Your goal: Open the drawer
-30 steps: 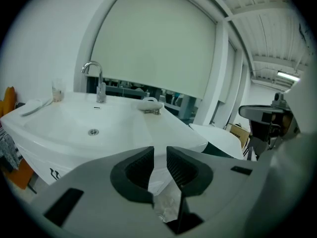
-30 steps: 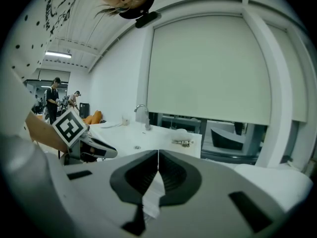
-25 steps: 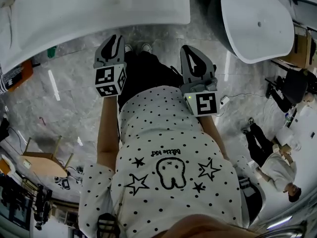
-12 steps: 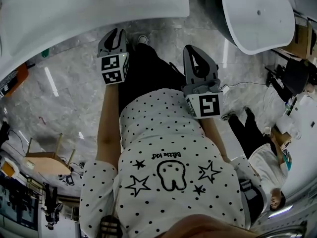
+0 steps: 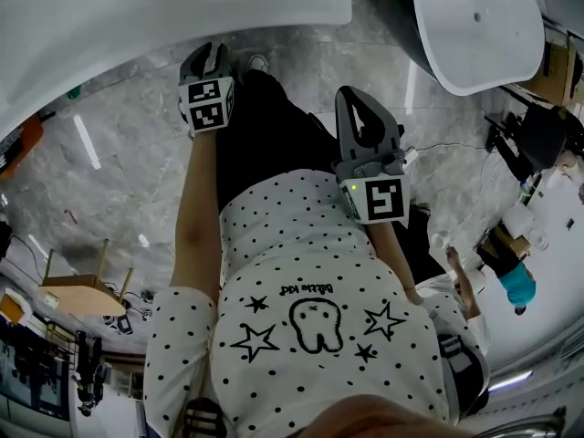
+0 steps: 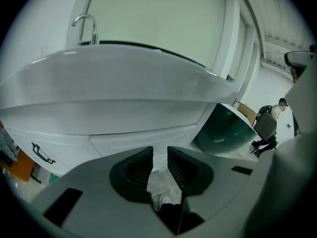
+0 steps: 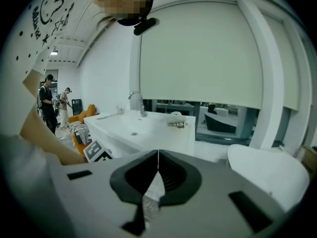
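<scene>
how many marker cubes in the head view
2. One marker cube on the left gripper, upper left, whose fingers have just been opening, nothing between them; the other on the right gripper, right of centre. None looks hidden.

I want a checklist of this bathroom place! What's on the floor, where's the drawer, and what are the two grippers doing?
Surface: grey marbled floor.
Job's things: white drawer under the basin, looks shut, untouched.
Clutter: orange object at left; small wooden stool.
Grippers: left gripper open, jaws just opened wider, nothing between them; right gripper shut, empty.
Cables: thin cable on the floor at right.
Surroundings: white bathtub; faucet above the basin.
</scene>
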Motion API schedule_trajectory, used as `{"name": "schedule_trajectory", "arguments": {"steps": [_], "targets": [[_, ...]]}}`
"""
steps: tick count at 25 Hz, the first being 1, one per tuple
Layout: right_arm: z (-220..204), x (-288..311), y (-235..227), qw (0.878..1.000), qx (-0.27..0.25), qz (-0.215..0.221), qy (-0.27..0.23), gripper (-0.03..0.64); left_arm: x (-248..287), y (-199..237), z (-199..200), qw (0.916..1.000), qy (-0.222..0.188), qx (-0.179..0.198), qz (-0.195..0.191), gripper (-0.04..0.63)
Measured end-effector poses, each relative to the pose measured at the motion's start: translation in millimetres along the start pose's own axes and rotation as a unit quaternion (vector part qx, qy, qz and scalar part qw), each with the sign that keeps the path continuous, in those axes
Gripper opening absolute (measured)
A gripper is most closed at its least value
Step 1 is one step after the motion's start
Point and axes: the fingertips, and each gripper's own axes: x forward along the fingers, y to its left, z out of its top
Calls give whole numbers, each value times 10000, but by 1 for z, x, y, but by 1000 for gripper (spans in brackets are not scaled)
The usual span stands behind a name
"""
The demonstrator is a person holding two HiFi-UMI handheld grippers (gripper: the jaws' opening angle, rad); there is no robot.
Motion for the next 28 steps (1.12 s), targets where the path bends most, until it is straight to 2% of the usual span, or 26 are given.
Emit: {"name": "schedule_trajectory", "arguments": {"steps": [7, 13, 17, 28], "targets": [[-3, 10, 7, 9999, -80, 110, 47, 15, 30, 9, -11, 9995, 111, -297, 21, 104], [6, 11, 21, 9995, -252, 189, -90, 15, 51, 17, -31, 9992, 260, -270, 135, 104], [12, 17, 29, 9989, -359, 280, -94, 15, 63, 26, -43, 9975, 451, -522, 140, 107], [4, 28, 24, 9983, -371, 338, 287, 15, 123, 30, -47, 9972, 538, -520, 55, 138]]}}
